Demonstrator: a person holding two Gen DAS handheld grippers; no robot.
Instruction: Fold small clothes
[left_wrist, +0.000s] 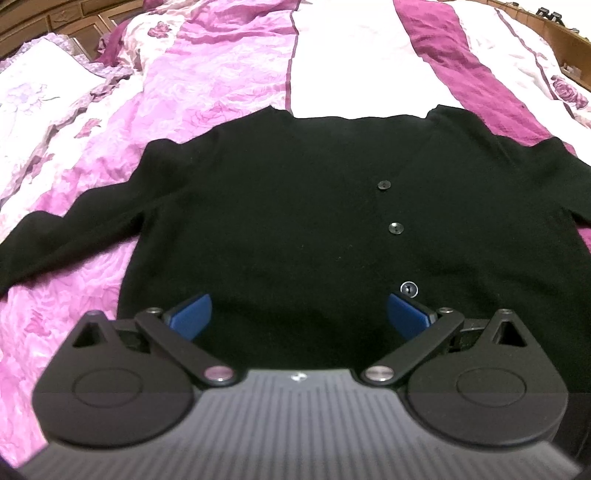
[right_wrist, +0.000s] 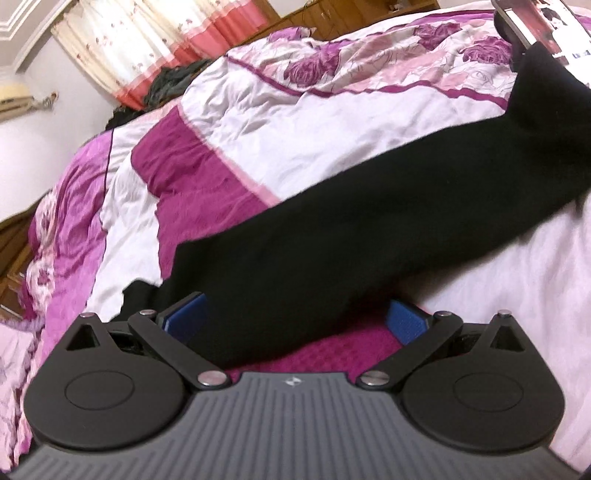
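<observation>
While spread flat — one cardigan (left_wrist: 295, 206), three buttons (left_wrist: 395, 228).

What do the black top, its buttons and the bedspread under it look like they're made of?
The black cardigan looks like a soft, matte fine knit: no sheen, fuzzy edges. Its buttons seem to be glossy plastic, catching small highlights. The bedspread appears to be a smooth, slightly shiny woven fabric, maybe satin-like, with fine creases and printed roses.

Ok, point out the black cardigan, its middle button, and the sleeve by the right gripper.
black cardigan (left_wrist: 277, 206): left wrist view, chest panel.
middle button (left_wrist: 395, 228): left wrist view, button centre.
sleeve (right_wrist: 369, 229): right wrist view, mid-length.
</observation>
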